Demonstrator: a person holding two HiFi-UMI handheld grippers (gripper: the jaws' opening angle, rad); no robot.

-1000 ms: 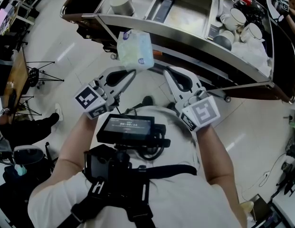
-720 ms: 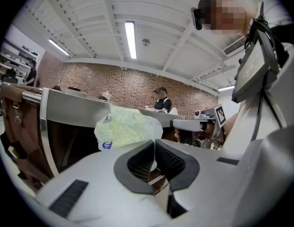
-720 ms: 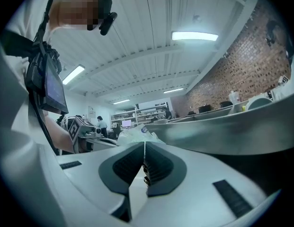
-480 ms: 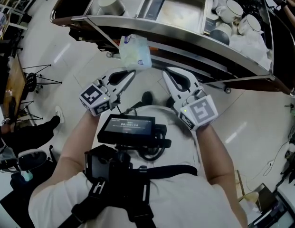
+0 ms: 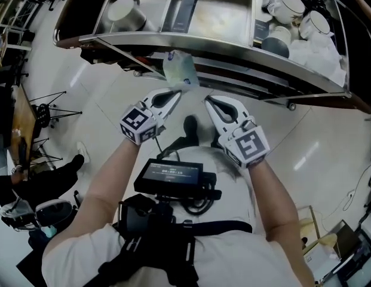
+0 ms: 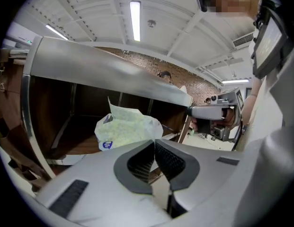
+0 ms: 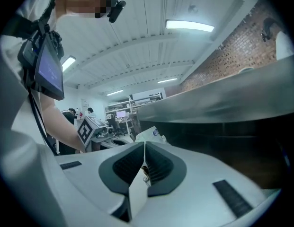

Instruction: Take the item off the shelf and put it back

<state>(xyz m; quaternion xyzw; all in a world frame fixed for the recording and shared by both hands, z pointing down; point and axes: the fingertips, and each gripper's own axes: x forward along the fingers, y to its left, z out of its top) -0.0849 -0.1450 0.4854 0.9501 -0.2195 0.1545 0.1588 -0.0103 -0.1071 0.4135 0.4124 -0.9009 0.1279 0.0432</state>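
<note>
Shelf top: the steel shelf (image 5: pixel 233 45) ahead of both claws carries a tray split into three compartments.
Compartment beyond left claw: one white mug (image 5: pixel 124 14), lying tilted.
Middle compartment: one dark flat box (image 5: pixel 182 8) along its left wall; the rest is bare steel.
Compartment beyond right claw: two white cups (image 5: pixel 290 6) with dark rims, one dark bowl (image 5: pixel 275 42) and a white crumpled sheet (image 5: pixel 316 55); anything more there is too cramped to count.
Bag: one crinkled pouch (image 6: pixel 128 129), pale green-white, with a pointed flap sticking up and a small round blue mark near its lower corner.
Bag position: right at the tip of the left claw, in front of the dark lower opening under the tray's rim, and ahead and to the left of the right claw; whether it touches the shelf cannot be told.
Left claw (image 6: pixel 154 143): clenched, its jaws pinching the bag's lower edge.
Right claw (image 7: pixel 143 145): clenched with nothing between its jaws, just beside the left claw and level with it.
Count: two claws, one bag, one mug, two cups, one bowl, one box.
</note>
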